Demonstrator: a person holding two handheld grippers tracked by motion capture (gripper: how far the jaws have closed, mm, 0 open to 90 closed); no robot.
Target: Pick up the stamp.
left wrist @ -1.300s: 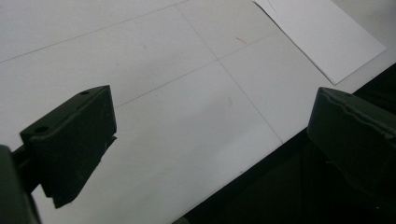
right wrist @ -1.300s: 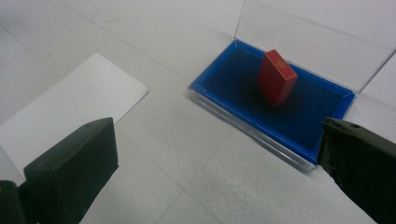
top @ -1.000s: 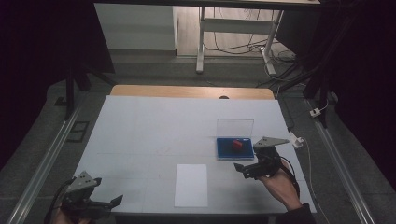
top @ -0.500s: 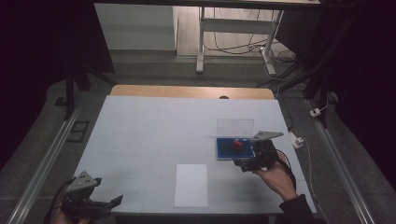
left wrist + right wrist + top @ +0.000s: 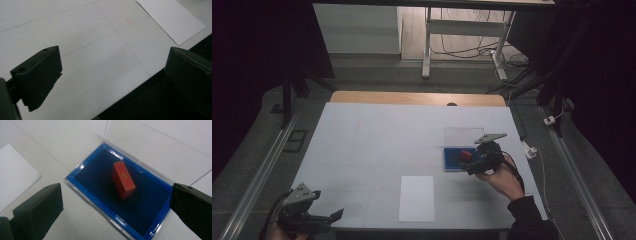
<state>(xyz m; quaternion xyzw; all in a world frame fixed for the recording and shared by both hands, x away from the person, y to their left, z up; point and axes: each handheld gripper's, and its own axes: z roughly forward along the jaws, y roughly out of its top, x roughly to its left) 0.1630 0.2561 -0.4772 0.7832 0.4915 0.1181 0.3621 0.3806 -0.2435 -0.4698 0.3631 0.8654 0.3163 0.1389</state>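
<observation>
A shallow blue case lies open at the right of the white table, its clear lid flat on the far side. A small red block with a gold mark lies tilted inside the case; the same red block shows in the high view. My right gripper hovers at the case's right end, held in a hand. In its own view the right gripper is open, jaws wide on either side of the case, nothing held. My left gripper sits open at the table's near left corner.
A white sheet of paper lies near the front edge, between the two grippers; the sheet also reaches the left gripper view's top right. The table's front edge runs under the left gripper. A wooden strip borders the far side.
My right gripper has moved away from me and slightly left, up to the blue case, staying open. The left gripper has barely moved.
</observation>
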